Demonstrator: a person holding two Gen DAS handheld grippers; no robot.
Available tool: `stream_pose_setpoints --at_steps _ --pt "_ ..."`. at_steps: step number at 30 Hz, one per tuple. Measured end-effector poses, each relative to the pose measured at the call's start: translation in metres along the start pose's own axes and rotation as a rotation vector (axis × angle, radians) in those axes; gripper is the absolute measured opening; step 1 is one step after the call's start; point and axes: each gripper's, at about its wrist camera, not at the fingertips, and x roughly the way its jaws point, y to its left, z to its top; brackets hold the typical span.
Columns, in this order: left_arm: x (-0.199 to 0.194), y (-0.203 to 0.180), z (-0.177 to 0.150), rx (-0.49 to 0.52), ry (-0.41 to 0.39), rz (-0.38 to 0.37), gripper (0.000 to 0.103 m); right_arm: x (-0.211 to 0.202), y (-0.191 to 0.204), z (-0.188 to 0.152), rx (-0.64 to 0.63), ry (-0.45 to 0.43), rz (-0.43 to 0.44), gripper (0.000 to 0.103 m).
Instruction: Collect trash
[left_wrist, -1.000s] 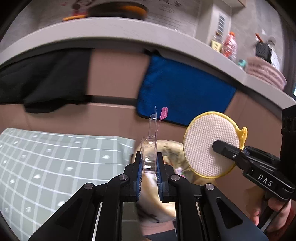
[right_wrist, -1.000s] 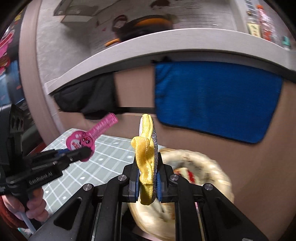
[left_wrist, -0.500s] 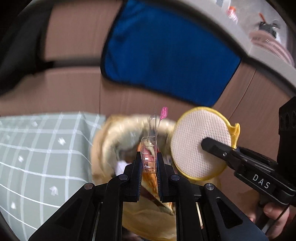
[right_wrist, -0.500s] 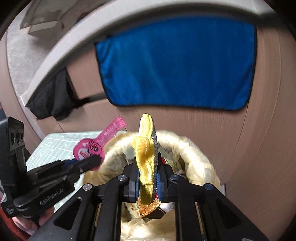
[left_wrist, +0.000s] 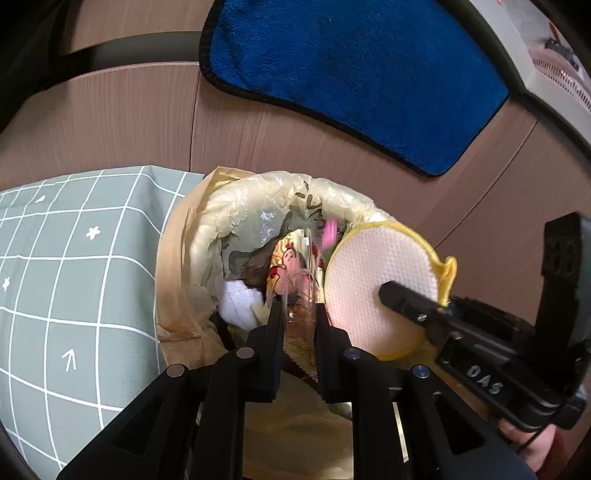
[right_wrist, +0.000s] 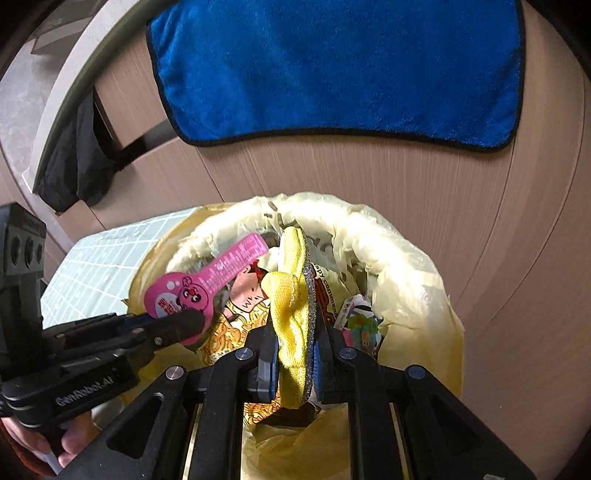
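Backdrop: I'm looking at brown cabinet fronts with a blue towel hanging over them, and a dark cloth further left.
Left side: a grey-green checked cloth covers the surface, its edge just beside the bin.
Bin: the trash bin, lined with a pale yellow bag, sits below both tools; wrappers and a white wad already lie inside.
Left gripper: I have it pinching a clear plastic pack with a pink label, held over the bin mouth.
Right gripper: it is clamped on a round yellow-edged scrubbing pad, also above the opening, just beside the left one's load.
Progress: I judge collecting well under way, since trash is in the bag and both pieces hang over it; neither is let go yet.
Left to do: release each piece, then check for more, which I cannot see from here.
In the way: the two loads are close together, so the pad might catch the pack; the bag's rolled rim is near the pad's far edge.
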Motion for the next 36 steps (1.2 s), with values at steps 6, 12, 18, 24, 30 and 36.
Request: stream_pose_setpoints --at_steps 6,12,18,24,30,36 --pt "-0.018 0.007 0.002 -0.047 -0.061 -0.046 0.042 0.006 0.002 0.000 -0.011 0.017 -0.019 0.014" --pt "-0.036 0.009 0.004 -0.062 -0.092 -0.009 0.043 0.008 0.006 0.002 -0.016 0.026 -0.038 0.014" --pt "-0.047 0.013 -0.001 -0.069 -0.094 0.025 0.043 0.003 0.014 0.004 -0.009 0.017 -0.018 0.017" --pt "-0.058 0.020 -0.008 -0.073 -0.099 0.044 0.043 -0.005 0.025 0.004 -0.019 0.004 -0.034 0.024" --pt "-0.072 0.022 -0.016 -0.061 -0.096 0.095 0.043 -0.022 0.034 0.003 -0.023 -0.031 -0.046 0.028" --pt "-0.101 0.018 -0.028 -0.015 -0.105 0.146 0.043 -0.057 0.048 -0.006 -0.015 -0.067 -0.021 0.028"
